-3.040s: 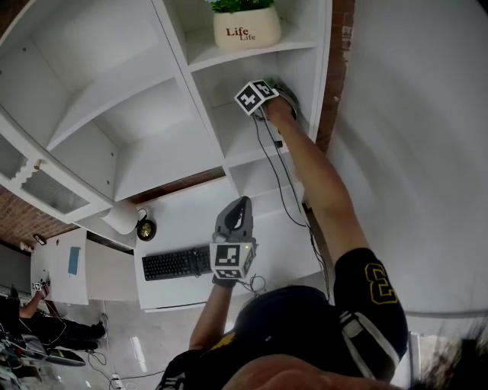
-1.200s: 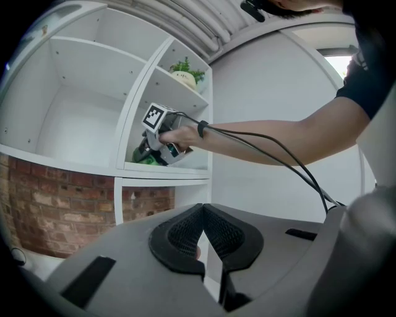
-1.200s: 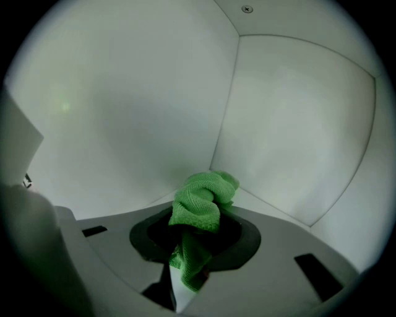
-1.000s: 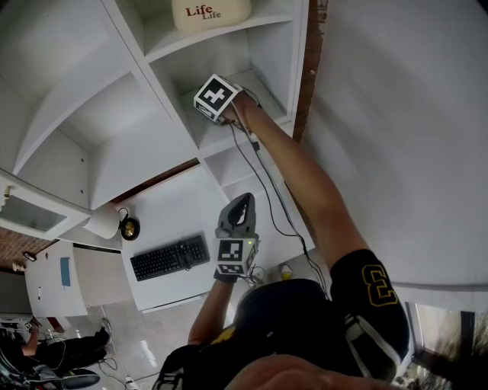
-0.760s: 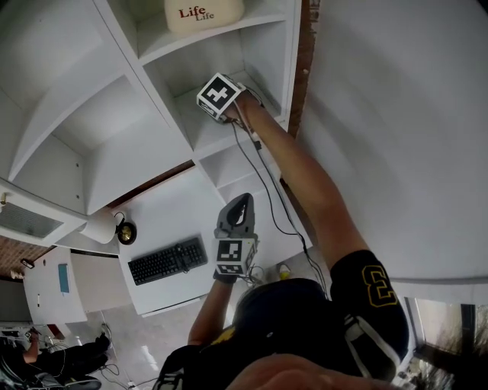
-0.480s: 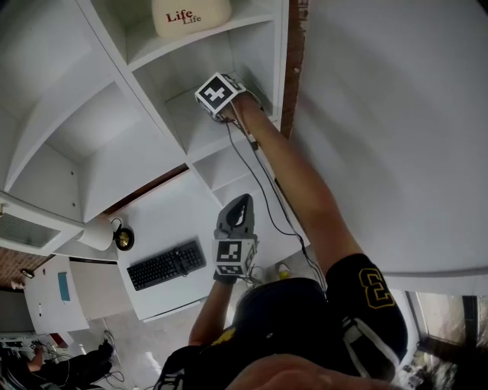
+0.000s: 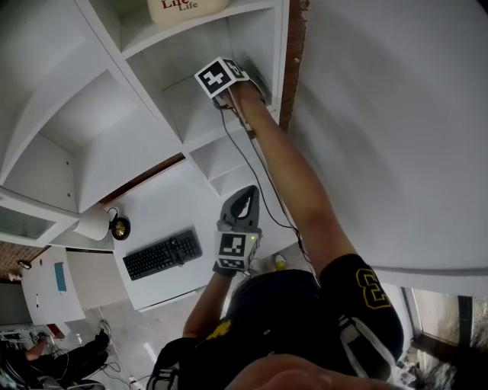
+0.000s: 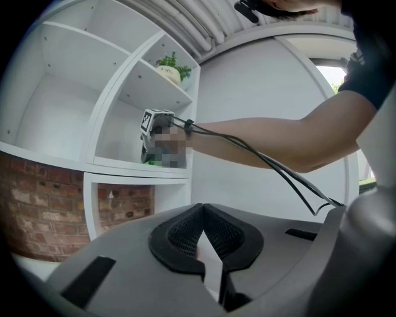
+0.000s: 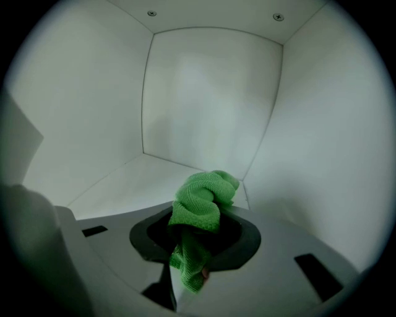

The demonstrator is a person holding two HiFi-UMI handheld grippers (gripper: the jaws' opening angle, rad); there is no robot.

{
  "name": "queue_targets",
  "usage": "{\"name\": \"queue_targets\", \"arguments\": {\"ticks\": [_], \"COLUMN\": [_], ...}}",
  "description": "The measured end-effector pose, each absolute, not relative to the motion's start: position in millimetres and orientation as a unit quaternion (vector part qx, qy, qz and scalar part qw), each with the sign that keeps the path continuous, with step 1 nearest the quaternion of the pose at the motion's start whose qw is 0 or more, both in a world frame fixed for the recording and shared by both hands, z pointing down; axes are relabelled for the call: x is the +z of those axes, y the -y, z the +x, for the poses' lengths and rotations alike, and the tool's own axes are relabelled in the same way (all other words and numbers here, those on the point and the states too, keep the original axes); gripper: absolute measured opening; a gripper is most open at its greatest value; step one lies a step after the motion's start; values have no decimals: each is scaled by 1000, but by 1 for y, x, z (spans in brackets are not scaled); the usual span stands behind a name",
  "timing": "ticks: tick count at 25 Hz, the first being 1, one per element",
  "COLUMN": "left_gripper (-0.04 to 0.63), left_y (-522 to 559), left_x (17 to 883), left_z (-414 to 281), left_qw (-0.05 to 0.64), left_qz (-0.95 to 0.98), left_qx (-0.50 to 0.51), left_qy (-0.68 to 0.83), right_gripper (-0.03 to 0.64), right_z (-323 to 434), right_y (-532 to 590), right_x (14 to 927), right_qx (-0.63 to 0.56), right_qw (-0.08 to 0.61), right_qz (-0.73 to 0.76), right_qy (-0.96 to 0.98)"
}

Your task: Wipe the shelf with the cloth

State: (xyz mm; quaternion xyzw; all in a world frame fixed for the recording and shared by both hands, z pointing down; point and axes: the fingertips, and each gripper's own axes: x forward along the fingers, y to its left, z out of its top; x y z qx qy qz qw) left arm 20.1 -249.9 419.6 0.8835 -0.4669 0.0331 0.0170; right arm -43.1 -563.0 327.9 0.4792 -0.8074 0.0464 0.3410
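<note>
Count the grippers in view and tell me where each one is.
2. The right gripper is inside a shelf compartment, shut on the green cloth. The left gripper is held lower, near the white desk, shut on nothing. None seems hidden.

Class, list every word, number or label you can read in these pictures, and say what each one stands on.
"Life": printed on the cream plant pot, cut off by the picture's top edge, so only partly readable.
The sleeve numeral: creased, could be 2 or 3; cannot tell.
The keyboard: key legends too small to read.
Nothing else is legible.
</note>
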Motion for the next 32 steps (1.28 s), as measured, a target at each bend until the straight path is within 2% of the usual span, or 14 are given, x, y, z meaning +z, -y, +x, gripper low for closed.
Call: {"name": "queue_targets", "arguments": {"ticks": [11,23,27,32], "left_gripper": [18,18,18,18], "left_y": [232,217,208,197], "left_x": [427,424,423,433], "left_z": [19,-15,-32,-57], "left_qw": [53,39,35,46], "left_qz": [875,845,833,815], "left_qx": [30,24,22,22], "left_qy": [480,532,552,577], "right_gripper": [95,95,95,95], "right_z": [-26,-18,-26,-94], "right_y": [574,568,563,484], "right_x": [327,328,325,283], "right_qx": [81,116,80,135], "right_qw": [326,314,317,167], "right_qz": [485,500,491,355], "right_qy": [807,798,808,910]}}
